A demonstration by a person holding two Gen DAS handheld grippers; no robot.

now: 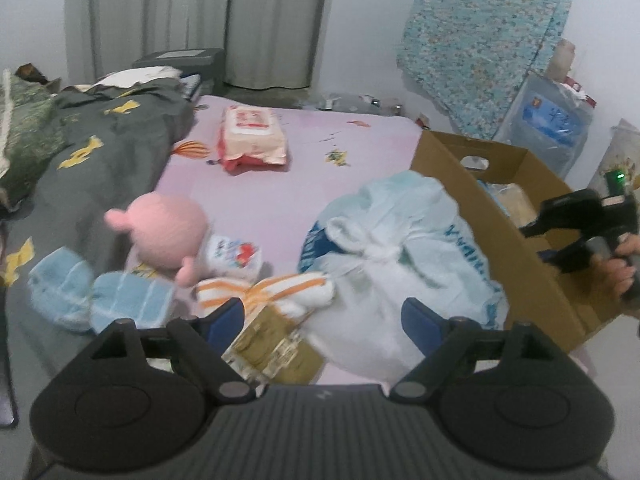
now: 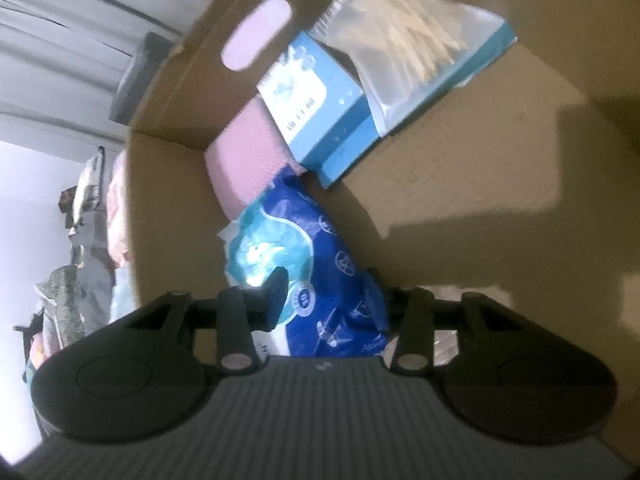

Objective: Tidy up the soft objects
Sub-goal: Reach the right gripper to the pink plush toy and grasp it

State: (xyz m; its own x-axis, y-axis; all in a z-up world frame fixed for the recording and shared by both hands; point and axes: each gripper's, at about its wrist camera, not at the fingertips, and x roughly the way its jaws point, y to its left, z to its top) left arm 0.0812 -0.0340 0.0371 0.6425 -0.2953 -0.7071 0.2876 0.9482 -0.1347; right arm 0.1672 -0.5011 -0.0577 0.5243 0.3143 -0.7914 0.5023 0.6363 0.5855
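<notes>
Left claw (image 1: 324, 320) hung wide open over the striped socks (image 1: 280, 290) and white bag (image 1: 400, 256) on the bed (image 1: 280, 200), probably picking next. Right claw (image 2: 332, 300) had the blue pack (image 2: 320, 264) between its fingers down in the box (image 2: 500, 160); couldn't tell if gripped.

Matt cardboard box (image 1: 476, 208), glossy plastic pack (image 2: 320, 256)

box (image 1: 500, 216) right of bag (image 1: 400, 248) | plush (image 1: 164, 232) left | wipes (image 1: 252, 136) behind

I see a pink plush toy (image 1: 160, 232), striped socks (image 1: 280, 290) and a white bag (image 1: 400, 248) left of the cardboard box (image 1: 500, 240); a blue pack (image 2: 320, 264) lies inside it.
</notes>
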